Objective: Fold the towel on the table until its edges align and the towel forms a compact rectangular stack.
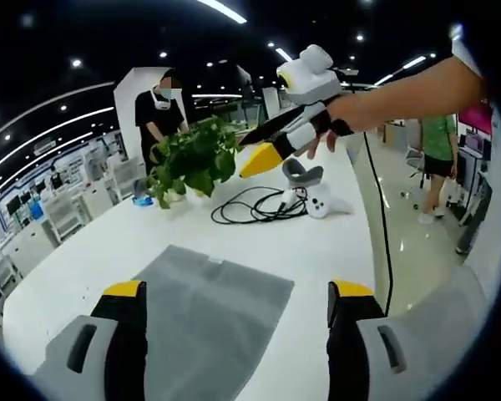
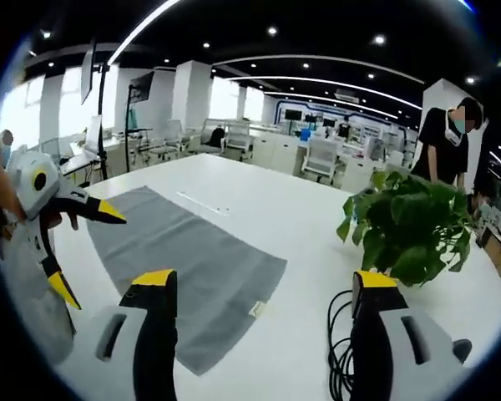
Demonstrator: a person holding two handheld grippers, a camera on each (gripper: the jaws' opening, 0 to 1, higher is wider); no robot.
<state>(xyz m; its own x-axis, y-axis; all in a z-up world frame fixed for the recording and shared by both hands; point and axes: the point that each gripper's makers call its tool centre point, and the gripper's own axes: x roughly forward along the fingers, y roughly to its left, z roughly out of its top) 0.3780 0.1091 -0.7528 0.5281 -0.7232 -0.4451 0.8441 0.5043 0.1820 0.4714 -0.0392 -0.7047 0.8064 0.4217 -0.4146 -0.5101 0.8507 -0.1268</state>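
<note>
A flat grey cloth towel [image 2: 188, 267] lies unfolded on the white bench [image 2: 292, 225]; both the left hand-held gripper [image 1: 238, 302] and the right hand-held gripper [image 2: 263, 294] hover with jaws apart, empty.

Gray towel [image 1: 207, 313] flat on table [image 1: 334, 242]; left tool [image 1: 238, 305] open above; right tool [image 1: 271, 142] raised.

1. Your left gripper view looks from above the table [image 1: 334, 242] along its length, the towel [image 1: 209, 309] near at 6 o'clock.
2. Your right gripper view faces across it, the towel [image 2: 184, 259] at 8 o'clock.
3. Both share the towel, the plant [image 1: 192, 159] [image 2: 413, 221] and the cable [image 1: 259, 205] [image 2: 341, 351].
</note>
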